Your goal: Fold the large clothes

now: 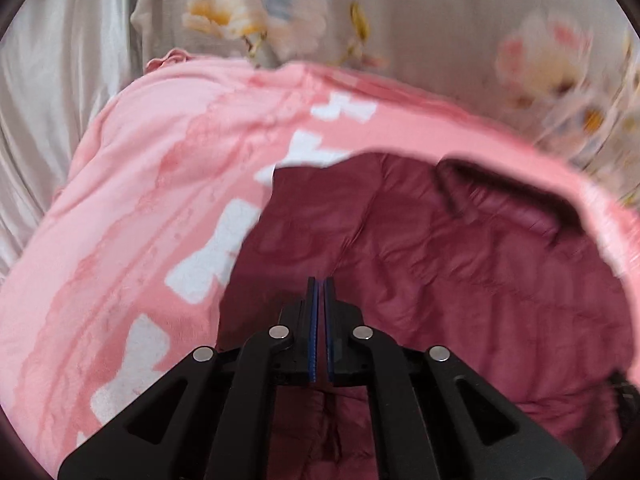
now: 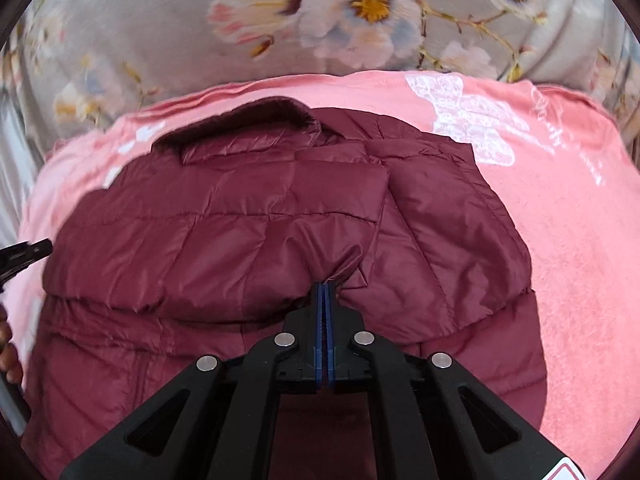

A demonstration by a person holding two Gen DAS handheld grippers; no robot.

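Note:
A maroon quilted puffer jacket [image 2: 224, 232] with a dark fur collar [image 2: 248, 116] lies on a pink blanket [image 2: 572, 240]. My right gripper [image 2: 324, 285] is shut on a fold of the jacket's sleeve, which lies across the body. In the left wrist view the jacket [image 1: 460, 280] fills the lower right. My left gripper [image 1: 321, 280] has its pads pressed together over the jacket; no cloth shows between them. The left gripper's tip also shows at the left edge of the right wrist view [image 2: 24, 252].
The pink blanket [image 1: 140, 200] has white printed patterns and covers a bed with a grey floral sheet [image 2: 360, 20]. A pale satin cloth [image 1: 52, 100] lies at the far left. A hand [image 2: 8, 344] shows at the left edge.

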